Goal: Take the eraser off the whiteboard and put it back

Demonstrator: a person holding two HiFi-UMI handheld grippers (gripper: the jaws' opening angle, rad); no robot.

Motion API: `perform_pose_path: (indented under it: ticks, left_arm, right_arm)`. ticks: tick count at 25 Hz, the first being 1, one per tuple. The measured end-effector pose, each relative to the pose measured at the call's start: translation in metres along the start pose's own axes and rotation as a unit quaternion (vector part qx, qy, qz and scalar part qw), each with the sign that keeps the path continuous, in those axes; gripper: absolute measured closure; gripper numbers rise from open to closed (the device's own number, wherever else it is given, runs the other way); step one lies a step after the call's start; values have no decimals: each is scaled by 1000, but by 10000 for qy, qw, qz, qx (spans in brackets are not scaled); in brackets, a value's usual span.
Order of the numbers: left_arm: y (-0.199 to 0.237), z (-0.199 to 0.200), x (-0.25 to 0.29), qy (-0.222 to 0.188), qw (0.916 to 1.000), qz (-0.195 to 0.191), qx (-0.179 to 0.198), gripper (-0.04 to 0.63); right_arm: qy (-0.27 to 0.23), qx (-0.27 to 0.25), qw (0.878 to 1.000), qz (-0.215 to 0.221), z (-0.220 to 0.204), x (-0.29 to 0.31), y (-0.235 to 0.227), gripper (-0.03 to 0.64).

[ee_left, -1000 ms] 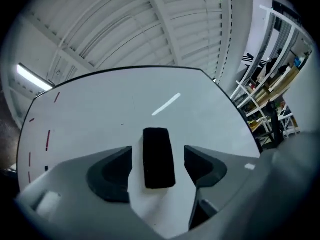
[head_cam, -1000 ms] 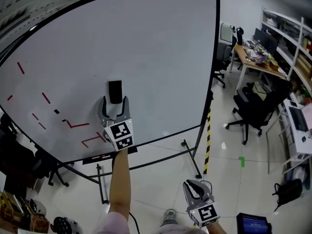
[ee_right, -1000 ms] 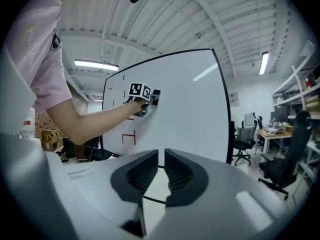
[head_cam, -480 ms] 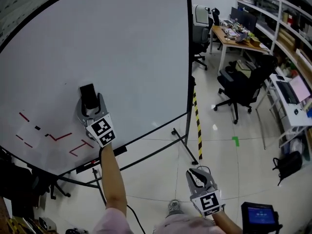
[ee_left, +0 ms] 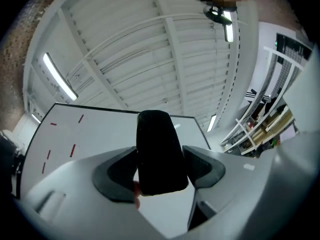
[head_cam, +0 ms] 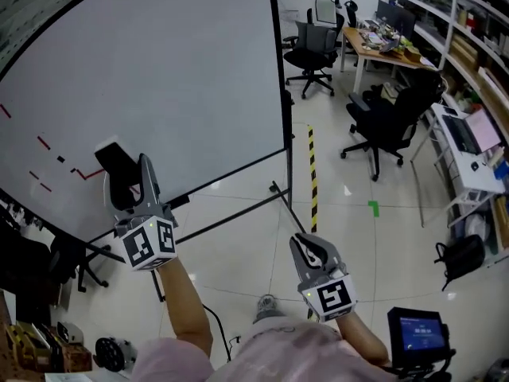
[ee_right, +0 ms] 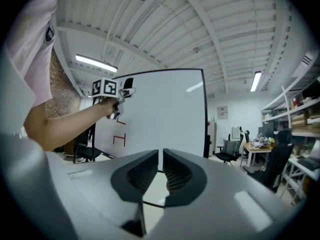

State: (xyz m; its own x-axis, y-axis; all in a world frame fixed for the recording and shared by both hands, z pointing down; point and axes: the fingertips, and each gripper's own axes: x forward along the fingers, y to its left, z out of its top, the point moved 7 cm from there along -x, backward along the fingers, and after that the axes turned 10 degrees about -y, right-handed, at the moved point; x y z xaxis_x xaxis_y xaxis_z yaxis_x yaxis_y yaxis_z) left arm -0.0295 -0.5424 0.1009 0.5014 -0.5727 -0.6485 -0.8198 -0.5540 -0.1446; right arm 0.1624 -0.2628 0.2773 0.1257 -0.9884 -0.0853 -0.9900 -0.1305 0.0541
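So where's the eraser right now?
In the head view the eraser is at lower left, between the jaws of the left gripper, which are opening a little. It is in front of the whiteboard's lower corner, beside the red marks.

Black eraser [head_cam: 118,165], white whiteboard [head_cam: 159,78] with red dashes [head_cam: 44,143], seemingly yellow-black striped floor tape [head_cam: 312,173].

Matt felt-like eraser [ee_left: 157,151]; smooth glossy whiteboard [head_cam: 159,70]

eraser [head_cam: 118,165] before whiteboard [head_cam: 167,78], chairs [head_cam: 388,126] at right
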Motion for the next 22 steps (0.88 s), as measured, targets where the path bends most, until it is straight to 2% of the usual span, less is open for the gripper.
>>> perform_pose_path:
  ticks: [3,4,8,11,15,22]
  left_arm:
    - [-72,53,-110,495,9962,-245,-680,307]
    - [-99,67,-148,672,9941,-296,-794,307]
    - [-194,112,-268,1192,9890,-291,-827,307]
    - [-237,153,-327,1404,9850,-202,-985,306]
    - [-252,205,-371,1296,9900,-209,-521,307]
    - [-231,255,-416,1261,9913,233,-286,306]
  right_arm:
    - [-413,49,9991,88,27,-56,-17,586]
    - [-505,17,9986,168,33,-78,-19,586]
    - [-725,-159,9950,674,47,-152,-7,586]
    - [-714,118,9919,1046,50,-200,18,586]
    - [-808,37,9868,1406,66,-250,50,587]
    - [-855,-15,9803,1781,86,-293,89,587]
